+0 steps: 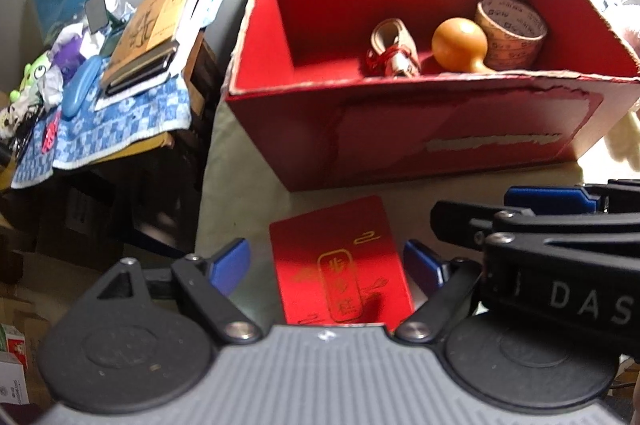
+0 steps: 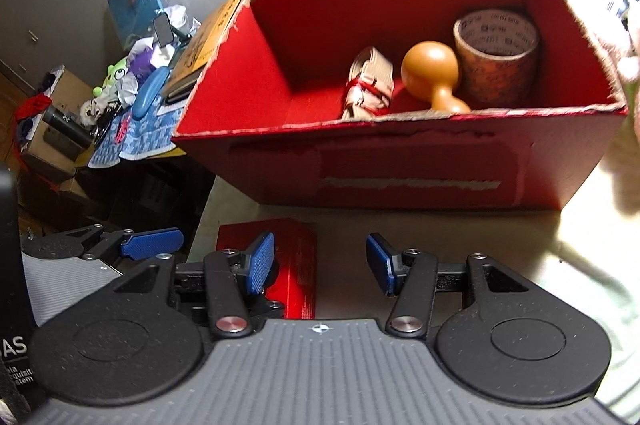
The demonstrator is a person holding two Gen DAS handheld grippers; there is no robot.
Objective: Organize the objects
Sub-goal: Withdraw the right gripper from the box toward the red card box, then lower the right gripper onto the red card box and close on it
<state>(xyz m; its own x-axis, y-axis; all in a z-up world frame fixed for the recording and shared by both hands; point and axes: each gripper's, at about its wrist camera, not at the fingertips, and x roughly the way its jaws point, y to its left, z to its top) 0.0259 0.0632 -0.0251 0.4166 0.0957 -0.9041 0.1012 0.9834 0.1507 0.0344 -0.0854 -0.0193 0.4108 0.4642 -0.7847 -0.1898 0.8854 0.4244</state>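
A small flat red box with gold print lies on the table in front of a big open red cardboard box. My left gripper is open with its blue pads on either side of the small box, not touching it. My right gripper is open and empty just right of the small red box, in front of the big box. Inside the big box lie a tape roll, an orange wooden gourd and a small bundle tied with red string.
A cluttered side table at the left has a blue cloth, books, a blue case and toys. Dark cardboard boxes stand below it. The right gripper's body reaches in close at the left wrist view's right side.
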